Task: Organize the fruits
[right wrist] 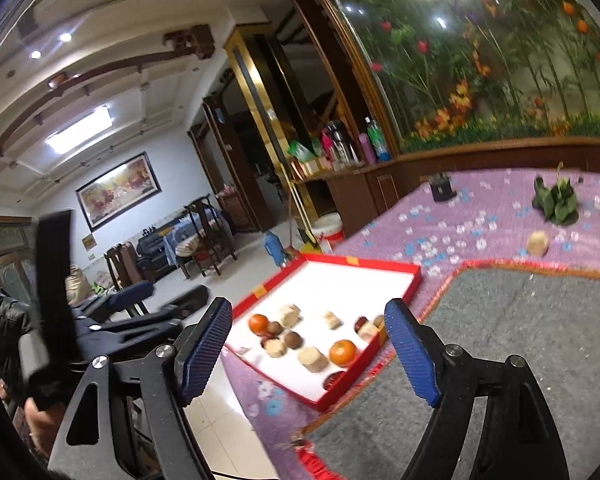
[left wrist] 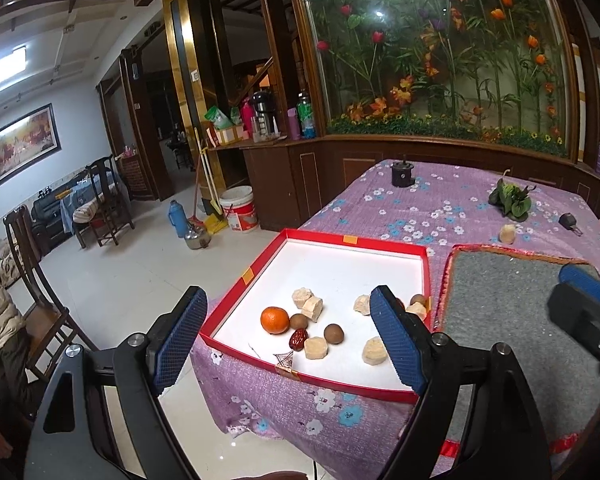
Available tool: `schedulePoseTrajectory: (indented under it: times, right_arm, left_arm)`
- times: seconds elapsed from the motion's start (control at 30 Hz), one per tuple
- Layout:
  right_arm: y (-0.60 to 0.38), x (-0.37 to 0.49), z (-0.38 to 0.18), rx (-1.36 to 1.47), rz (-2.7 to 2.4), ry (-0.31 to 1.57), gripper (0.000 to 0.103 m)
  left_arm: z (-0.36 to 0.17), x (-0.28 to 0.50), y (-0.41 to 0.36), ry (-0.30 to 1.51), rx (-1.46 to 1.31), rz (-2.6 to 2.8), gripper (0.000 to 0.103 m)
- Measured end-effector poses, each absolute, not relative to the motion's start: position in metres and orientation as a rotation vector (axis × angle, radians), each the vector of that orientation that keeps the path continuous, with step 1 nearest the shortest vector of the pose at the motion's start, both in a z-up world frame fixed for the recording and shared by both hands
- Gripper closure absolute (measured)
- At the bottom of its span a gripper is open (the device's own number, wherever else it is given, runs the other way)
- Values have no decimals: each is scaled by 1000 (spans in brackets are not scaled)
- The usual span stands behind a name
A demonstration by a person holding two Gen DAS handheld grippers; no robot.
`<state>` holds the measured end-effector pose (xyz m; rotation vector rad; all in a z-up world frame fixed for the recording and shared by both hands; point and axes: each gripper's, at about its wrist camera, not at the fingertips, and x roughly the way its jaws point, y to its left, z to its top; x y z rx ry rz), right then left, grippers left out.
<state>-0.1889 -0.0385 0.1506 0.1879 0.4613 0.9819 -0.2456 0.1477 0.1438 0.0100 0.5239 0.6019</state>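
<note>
A red box with a white floor (left wrist: 340,268) sits at the table's near left corner; it also shows in the right wrist view (right wrist: 340,280). It holds an orange (left wrist: 275,320), a red date (left wrist: 298,338), brown longans (left wrist: 333,333) and several pale cut chunks (left wrist: 313,308). The right wrist view shows two oranges (right wrist: 343,353) in the box. One pale chunk (left wrist: 507,234) lies loose on the cloth beyond the mat. My left gripper (left wrist: 288,340) is open and empty above the box's near edge. My right gripper (right wrist: 308,352) is open and empty, near the box's right side.
A grey mat with a red fringe (left wrist: 508,304) lies right of the box on the purple flowered tablecloth (left wrist: 412,204). A leafy green bunch (left wrist: 510,198) and a small black stand (left wrist: 403,172) are farther back. Wooden chairs (left wrist: 32,280) and tiled floor are to the left.
</note>
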Motion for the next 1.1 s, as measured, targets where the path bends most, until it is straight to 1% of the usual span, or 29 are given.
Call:
schedulePoseTrajectory:
  times: [0.07,0.17,0.27,0.4,0.6,0.87,1.1]
  right_arm:
    - [-43,-198,162,198,988,424,20]
    - [-49,-212,175,201,988,357,14]
    - [-44,-222,175,150,959,323,10]
    - [-33,-222,166,111,955,353,10]
    - [-31,-219,161,95,930,347,10]
    - [-20,-202,146,98,932,429,10]
    - [-6,-196,137,79,941,464,10]
  left_arm:
    - [148,-250,145,509,10,606,19]
    - [153,-254,142,496,17,617,19]
    - [155,-258,141,489,11,618,19]
    - [154,-257,140,492,17,620,19]
    - [151,-258,145,509,7,625,19]
    - [143,-257,160,532,-10,650,19]
    - [146,-256,169,522,-18,658,19]
